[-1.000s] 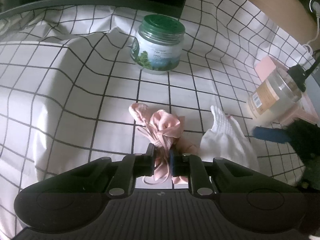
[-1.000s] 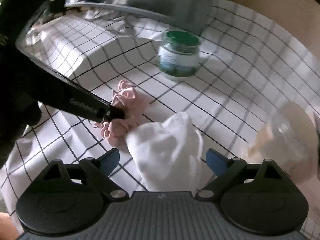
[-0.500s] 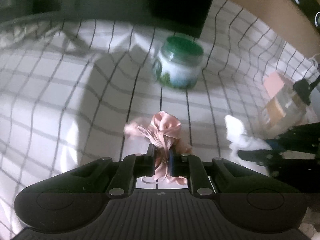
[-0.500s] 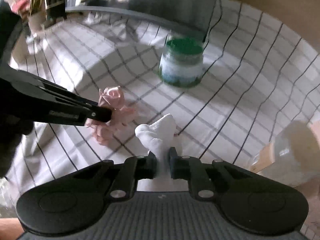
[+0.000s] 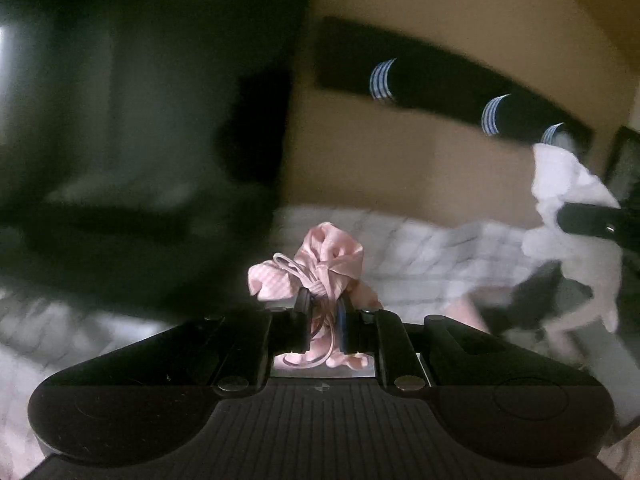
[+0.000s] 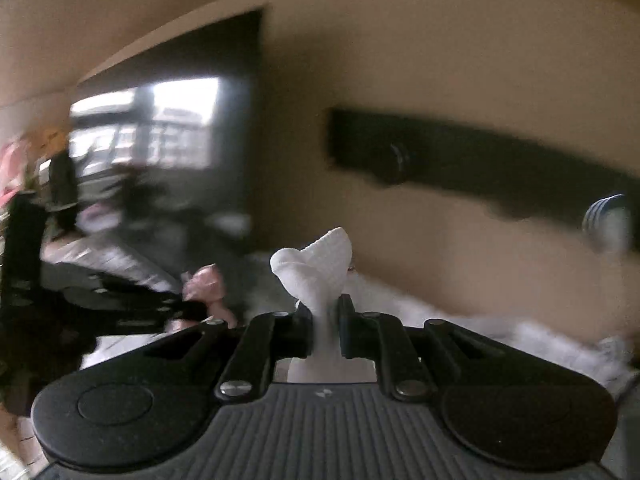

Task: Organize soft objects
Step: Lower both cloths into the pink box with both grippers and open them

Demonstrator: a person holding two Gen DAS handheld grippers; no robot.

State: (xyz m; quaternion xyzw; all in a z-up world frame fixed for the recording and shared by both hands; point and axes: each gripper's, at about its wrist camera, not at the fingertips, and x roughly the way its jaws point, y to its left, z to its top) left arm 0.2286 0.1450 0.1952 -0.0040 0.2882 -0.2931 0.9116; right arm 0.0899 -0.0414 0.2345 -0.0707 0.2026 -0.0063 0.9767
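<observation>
- The left gripper [image 5: 323,314] is clamped on the pink drawstring pouch [image 5: 320,268], bunched between its fingers.
- The right gripper [image 6: 325,324] is pinched on the white cloth [image 6: 316,268]; a second ago its jaws stood wide around the cloth on the checked bedspread [image 5: 420,248].
- Both soft items are now lifted clear of the bedspread, the wall and a dark wall rack [image 6: 460,156] filling the views where a green-lidded jar was seen before.
- Pick-up is judged complete; placing remains.
</observation>
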